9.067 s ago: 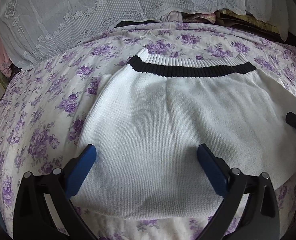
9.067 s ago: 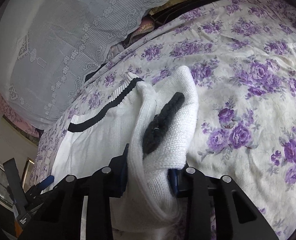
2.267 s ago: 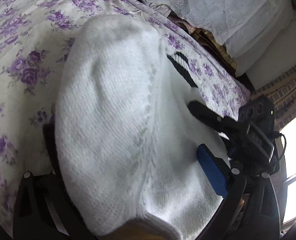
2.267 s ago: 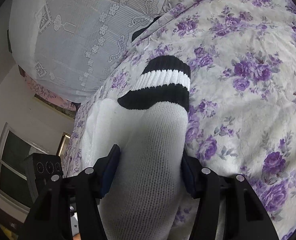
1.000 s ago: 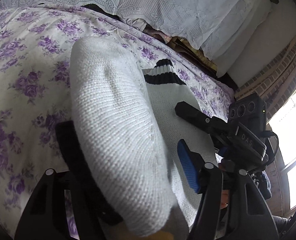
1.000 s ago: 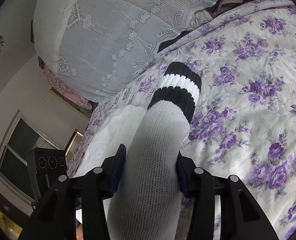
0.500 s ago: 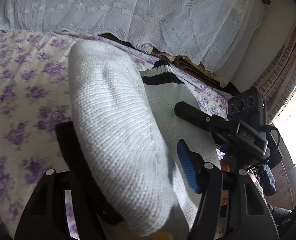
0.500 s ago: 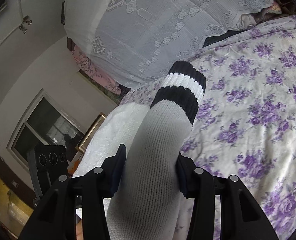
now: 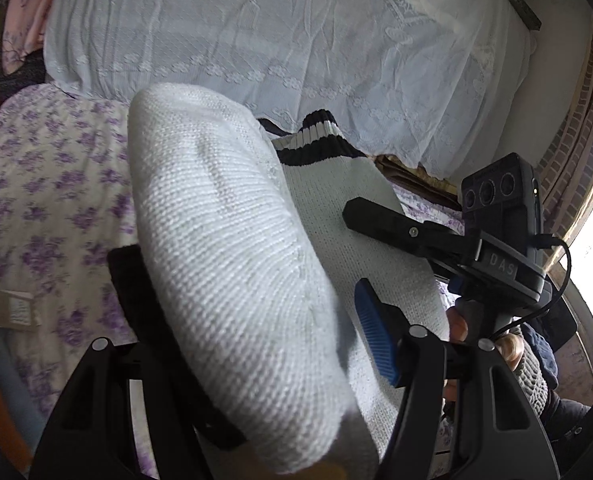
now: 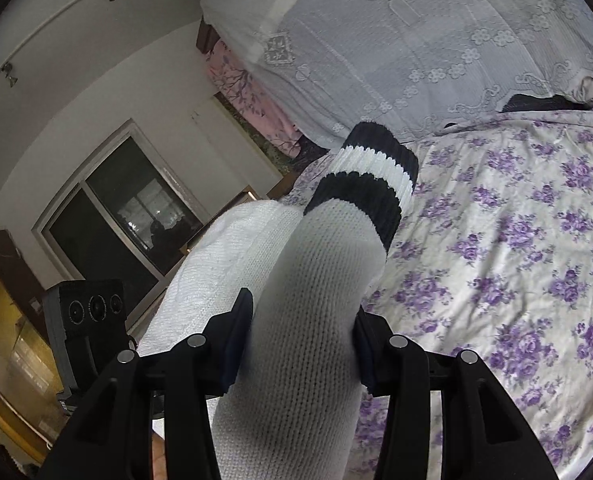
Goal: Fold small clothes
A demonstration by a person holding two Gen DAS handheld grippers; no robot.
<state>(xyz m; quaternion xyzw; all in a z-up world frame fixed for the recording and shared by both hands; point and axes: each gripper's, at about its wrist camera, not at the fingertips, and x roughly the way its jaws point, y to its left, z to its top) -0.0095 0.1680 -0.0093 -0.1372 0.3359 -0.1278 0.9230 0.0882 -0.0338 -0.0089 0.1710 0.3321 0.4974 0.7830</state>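
Note:
A folded white knit sweater [image 9: 224, 240] with a black-and-white ribbed band [image 9: 316, 142] is held up off the bed between both grippers. My left gripper [image 9: 264, 344] is shut on one end of the bundle; its blue right pad [image 9: 372, 336] shows, the left pad is hidden by the knit. My right gripper [image 10: 300, 340] is shut on the other end of the sweater [image 10: 308, 312], with the striped band [image 10: 368, 184] sticking out past the fingers. The right gripper also shows in the left wrist view [image 9: 408, 232], beside the sweater.
The bed has a purple floral sheet [image 10: 516, 240] below the sweater. A white lace cover [image 9: 296, 40] drapes a pile at the back. A dark window [image 10: 120, 208] and wall lie to the left in the right wrist view. A brick wall [image 9: 568, 152] stands at right.
Both grippers have lifted the folded sweater higher and tilted upward; more of the lace cover, wall and window shows now. Both grips are unchanged.

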